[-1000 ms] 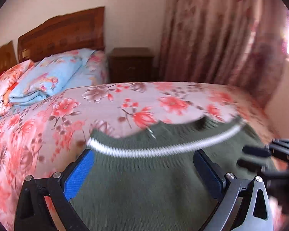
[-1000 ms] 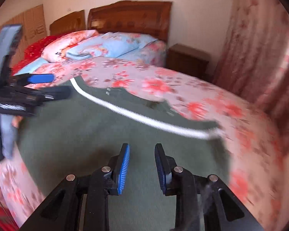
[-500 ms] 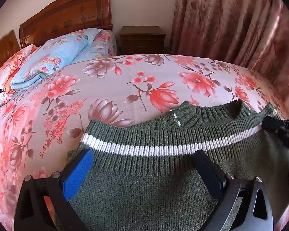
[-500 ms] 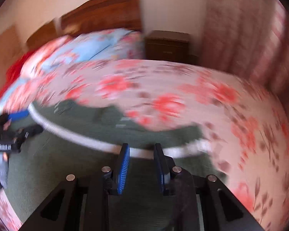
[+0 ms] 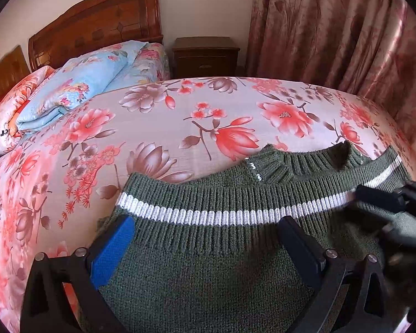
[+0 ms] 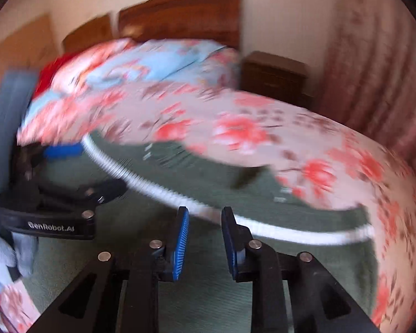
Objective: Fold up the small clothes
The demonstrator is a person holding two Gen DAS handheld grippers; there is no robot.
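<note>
A dark green knitted sweater (image 5: 208,263) with a white stripe (image 5: 208,216) lies folded on the floral bed, its ribbed hem over the collar (image 5: 305,161). My left gripper (image 5: 205,238) is wide open just above the sweater's near half, holding nothing. My right gripper (image 6: 203,224) hovers over the sweater (image 6: 208,291) near its stripe with a narrow gap between its fingers and nothing between them. It also shows in the left wrist view (image 5: 385,202) at the right edge. The right wrist view is blurred by motion.
The floral bedsheet (image 5: 180,116) spreads beyond the sweater. A folded blue quilt (image 5: 77,91) and pillows lie by the wooden headboard (image 5: 97,30). A dark nightstand (image 5: 205,55) and pink curtains (image 5: 332,27) stand behind the bed.
The sweater's striped hem came down and now lies flat over the collar. My left gripper lowered towards it and stayed open. My right gripper swung over the sweater's right part, its gap slightly wider.
</note>
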